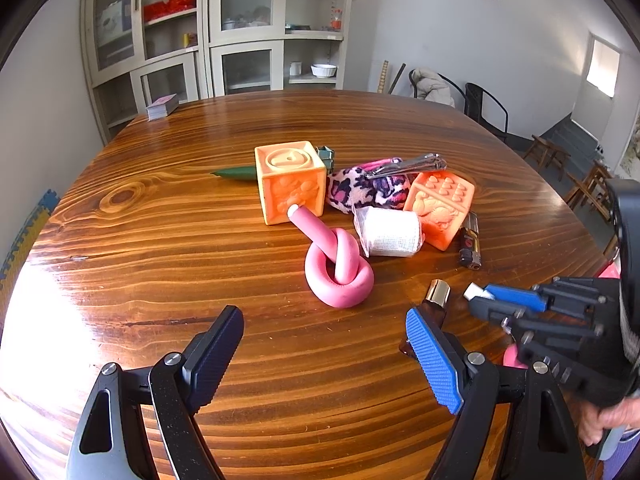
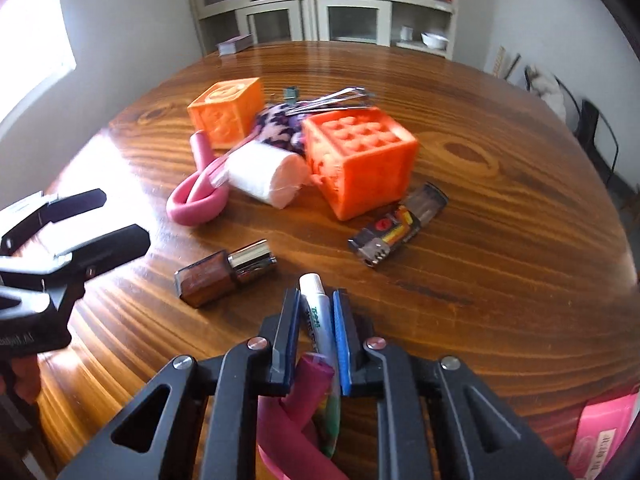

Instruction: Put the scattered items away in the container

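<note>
The table still carries most of the clutter, so by the look of it the tidying is far from finished. In a loose heap near its middle lie two orange blocks, one upright and one tipped, with a spotted pouch between them and nail clippers on top of the pouch. In front of these lie a white gauze roll, touching the tipped block, and a knotted pink foam roller. A lighter lies just beside the tipped block, and a nail polish bottle lies alone, nearer the tools. A green leaf-shaped piece pokes out behind the upright block.

No container can be made out for certain; a pink thing at the right edge of the right wrist view may be part of it, but I cannot tell.

The right tool is pinching a small white tube just above the table, with a dark pink roller under its jaws. The left tool is spread wide and empty, hanging over bare wood short of the foam roller. Nearly every item seems still to be moved.
</note>
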`<action>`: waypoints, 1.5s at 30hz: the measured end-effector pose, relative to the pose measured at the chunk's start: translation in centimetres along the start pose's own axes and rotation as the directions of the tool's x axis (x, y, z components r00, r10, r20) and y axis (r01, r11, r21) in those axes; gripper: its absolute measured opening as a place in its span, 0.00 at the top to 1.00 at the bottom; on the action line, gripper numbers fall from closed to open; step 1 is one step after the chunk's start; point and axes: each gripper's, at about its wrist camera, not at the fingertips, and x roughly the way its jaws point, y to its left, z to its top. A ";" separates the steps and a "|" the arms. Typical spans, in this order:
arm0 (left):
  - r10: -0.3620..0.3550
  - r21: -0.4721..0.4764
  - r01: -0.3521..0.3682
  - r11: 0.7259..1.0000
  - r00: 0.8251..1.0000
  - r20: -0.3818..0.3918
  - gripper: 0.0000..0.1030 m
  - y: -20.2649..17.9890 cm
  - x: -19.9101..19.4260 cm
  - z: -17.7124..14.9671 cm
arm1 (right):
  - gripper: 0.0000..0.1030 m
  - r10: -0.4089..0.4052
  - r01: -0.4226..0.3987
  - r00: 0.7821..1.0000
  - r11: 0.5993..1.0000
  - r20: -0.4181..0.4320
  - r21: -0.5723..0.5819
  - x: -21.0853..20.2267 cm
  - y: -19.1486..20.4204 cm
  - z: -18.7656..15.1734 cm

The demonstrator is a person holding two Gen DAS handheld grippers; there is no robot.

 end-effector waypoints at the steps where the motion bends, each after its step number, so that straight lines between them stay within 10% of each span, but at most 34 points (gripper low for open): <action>1: -0.002 0.005 0.002 1.000 1.000 0.000 0.17 -0.1 0.0 0.0 | 0.83 0.032 -0.033 0.999 0.998 0.012 0.045 -0.3 -0.9 0.0; 9: -0.039 0.076 0.038 0.996 0.999 0.011 0.17 -2.3 0.3 -0.5 | 0.83 0.131 -0.207 0.967 0.907 0.220 0.368 -4.8 -8.8 -0.5; 21: -0.066 0.126 0.072 0.989 0.996 -0.058 0.18 -5.7 3.8 0.1 | 0.84 0.117 -0.200 0.967 0.901 0.228 0.384 -5.1 -8.8 -1.0; 23: -0.067 0.138 0.079 0.987 0.994 -0.085 0.39 -6.1 4.7 0.1 | 0.84 0.103 -0.175 0.974 0.908 0.202 0.381 -4.5 -8.7 -1.2; 32: -0.066 0.160 0.077 0.984 0.995 -0.073 0.80 -6.5 4.4 -0.1 | 0.84 0.101 -0.153 0.985 0.886 0.140 0.437 -2.7 -9.5 -1.6; 45: -0.073 0.063 0.072 0.995 0.997 0.012 0.80 -4.2 0.0 0.8 | 0.80 0.123 -0.150 0.988 0.892 0.091 0.426 -1.4 -7.7 -1.9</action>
